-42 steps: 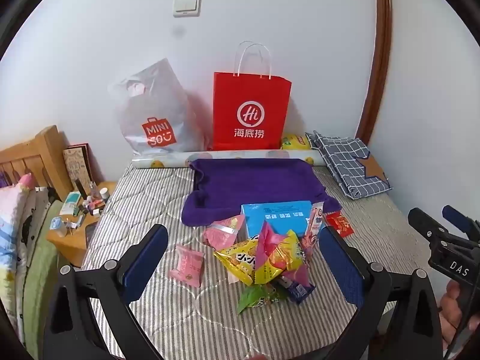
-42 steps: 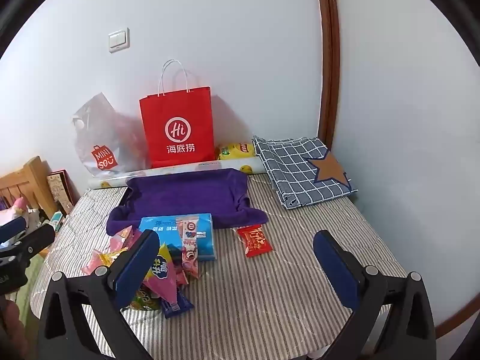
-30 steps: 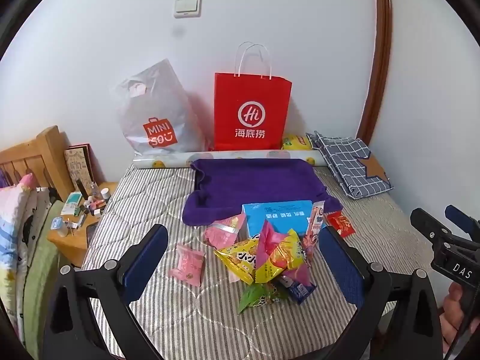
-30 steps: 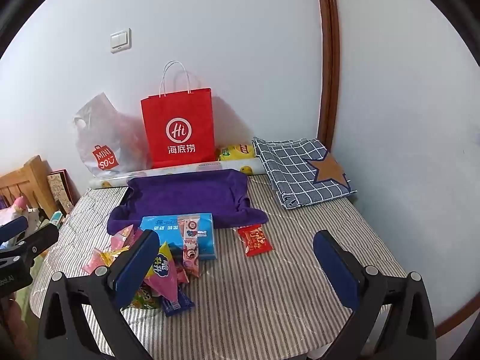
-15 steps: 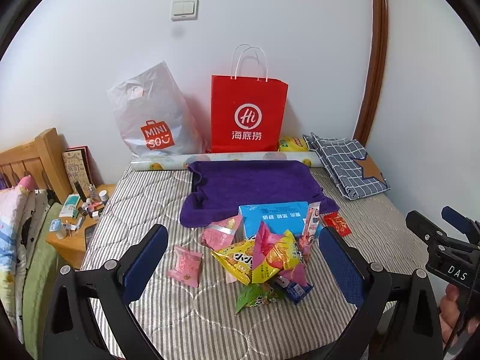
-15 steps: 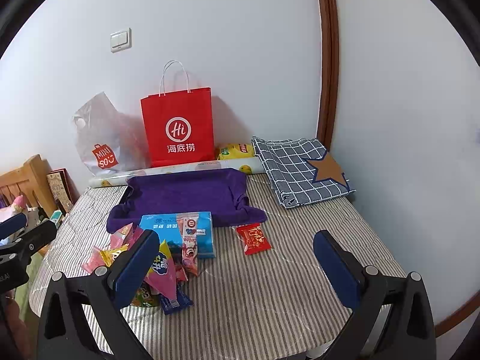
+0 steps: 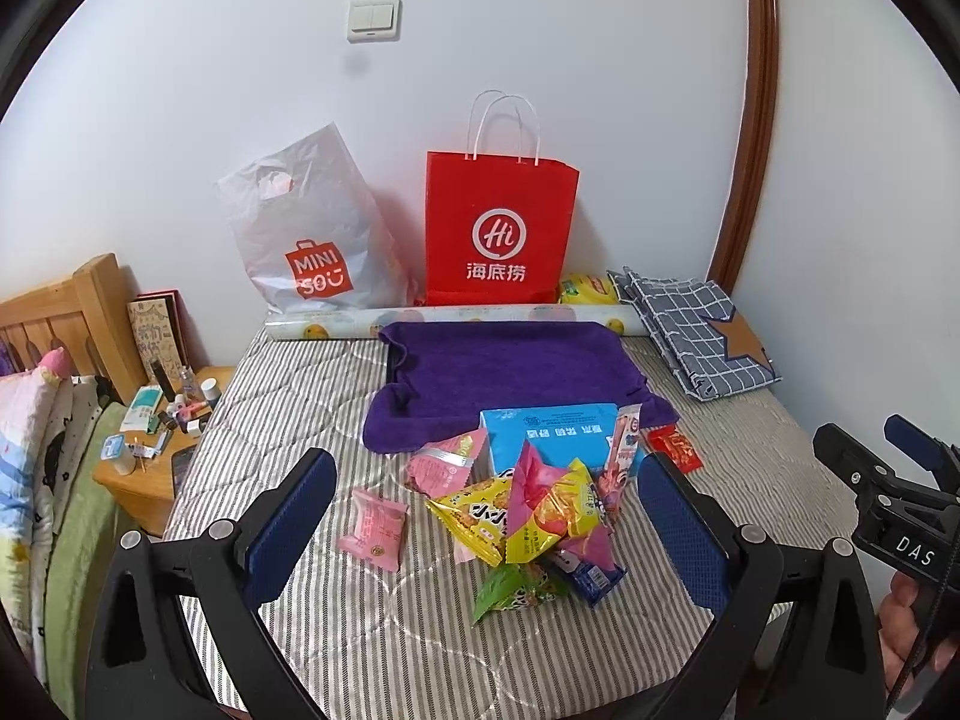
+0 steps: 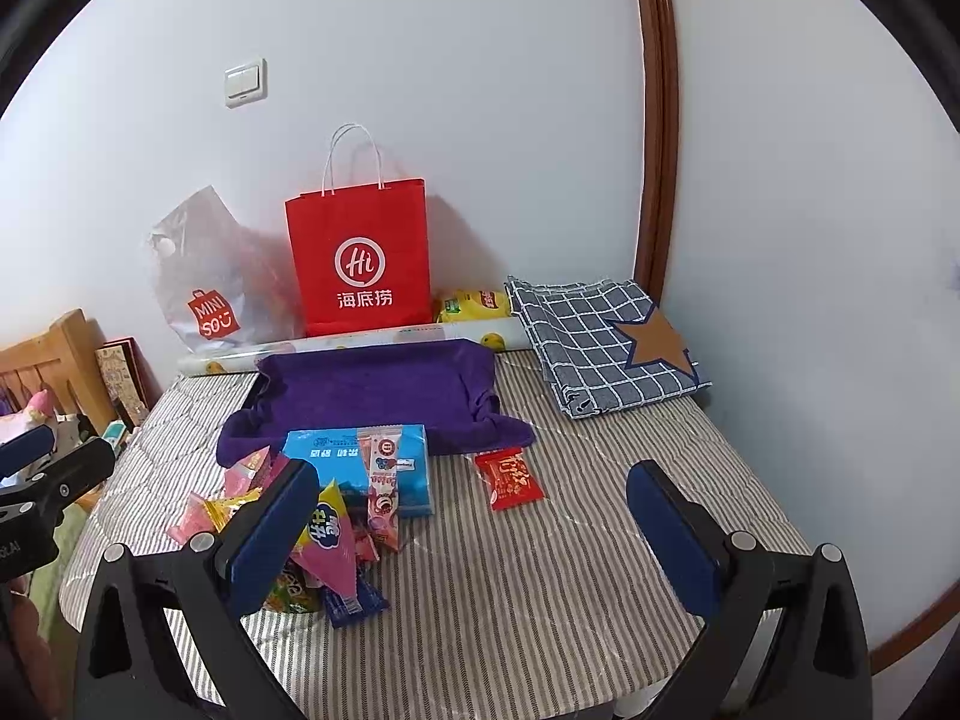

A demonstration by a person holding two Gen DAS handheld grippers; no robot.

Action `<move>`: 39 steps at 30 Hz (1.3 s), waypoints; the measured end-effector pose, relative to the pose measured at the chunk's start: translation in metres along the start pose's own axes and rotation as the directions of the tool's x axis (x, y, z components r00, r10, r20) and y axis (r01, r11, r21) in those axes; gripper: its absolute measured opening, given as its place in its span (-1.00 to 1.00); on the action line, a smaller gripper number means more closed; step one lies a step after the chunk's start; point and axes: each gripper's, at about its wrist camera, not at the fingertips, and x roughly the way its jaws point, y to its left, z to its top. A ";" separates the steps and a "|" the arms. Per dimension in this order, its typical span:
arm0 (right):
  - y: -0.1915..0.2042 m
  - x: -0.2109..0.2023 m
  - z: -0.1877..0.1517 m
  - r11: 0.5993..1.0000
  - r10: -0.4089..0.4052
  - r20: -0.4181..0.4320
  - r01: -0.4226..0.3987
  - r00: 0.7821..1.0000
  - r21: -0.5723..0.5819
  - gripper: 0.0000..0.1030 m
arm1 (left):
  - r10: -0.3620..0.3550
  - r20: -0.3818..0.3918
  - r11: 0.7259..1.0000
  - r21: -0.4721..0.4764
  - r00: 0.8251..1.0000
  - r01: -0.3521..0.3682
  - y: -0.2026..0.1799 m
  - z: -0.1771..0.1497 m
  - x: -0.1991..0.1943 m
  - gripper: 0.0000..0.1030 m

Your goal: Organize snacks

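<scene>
1. At the far left, a wooden nightstand point(image 7: 135, 480) crowded with small bottles stood beside the striped bed point(image 7: 288, 396).
2. The left tool point(image 7: 486, 516) hovered over the near end of the bed, its two blue pads spread wide and holding nothing.
3. One pink packet point(image 7: 373, 529) lay alone just inside the left pad, apart from the heap.
4. The snack pile point(image 7: 528, 516) sat between the left tool's pads, slightly beyond them: yellow, pink, green and blue wrappers overlapping, too tangled to count.
5. One blue box point(image 7: 549, 435) lay just behind the pile, touching the purple towel point(image 7: 510, 372).
6. One red packet point(image 8: 509, 478) lay by itself right of the box, ahead of the right tool point(image 8: 474, 534) and between its pads.
7. The right tool was likewise spread wide and empty.
8. Against the wall stood two bags: a grey plastic bag point(image 7: 306, 228) and a red paper bag point(image 7: 501, 228).
9. A folded checked cloth point(image 8: 606, 342) rested at the far right.
</scene>
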 end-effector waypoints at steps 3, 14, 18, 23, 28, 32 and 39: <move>0.000 -0.001 0.000 1.000 0.001 0.003 -0.001 1.000 0.001 1.00 | -0.001 0.002 1.000 0.004 1.000 0.001 -0.001 -0.001 -0.002 0.94; 0.000 -0.002 -0.002 1.000 0.003 0.010 -0.003 1.000 0.001 1.00 | 0.000 0.006 1.000 0.011 1.000 0.000 -0.003 -0.002 -0.005 0.94; 0.001 -0.002 -0.002 1.000 0.005 0.009 -0.005 1.000 0.000 1.00 | -0.002 0.008 1.000 0.012 1.000 0.002 -0.003 -0.002 -0.007 0.94; 0.001 -0.002 -0.002 1.000 0.006 0.009 -0.006 1.000 0.002 1.00 | -0.001 0.007 1.000 0.010 1.000 0.001 -0.003 -0.002 -0.007 0.94; 0.001 -0.004 -0.003 1.000 0.006 0.010 -0.006 1.000 0.002 1.00 | -0.002 0.008 1.000 0.011 1.000 0.002 -0.003 -0.002 -0.007 0.94; 0.001 -0.003 -0.003 1.000 0.008 0.010 -0.008 1.000 0.003 1.00 | -0.002 0.011 1.000 0.013 1.000 0.002 -0.003 -0.002 -0.008 0.94; 0.001 -0.004 -0.003 1.000 0.009 0.009 -0.009 1.000 0.003 1.00 | -0.004 0.011 1.000 0.013 1.000 0.004 -0.004 -0.002 -0.008 0.94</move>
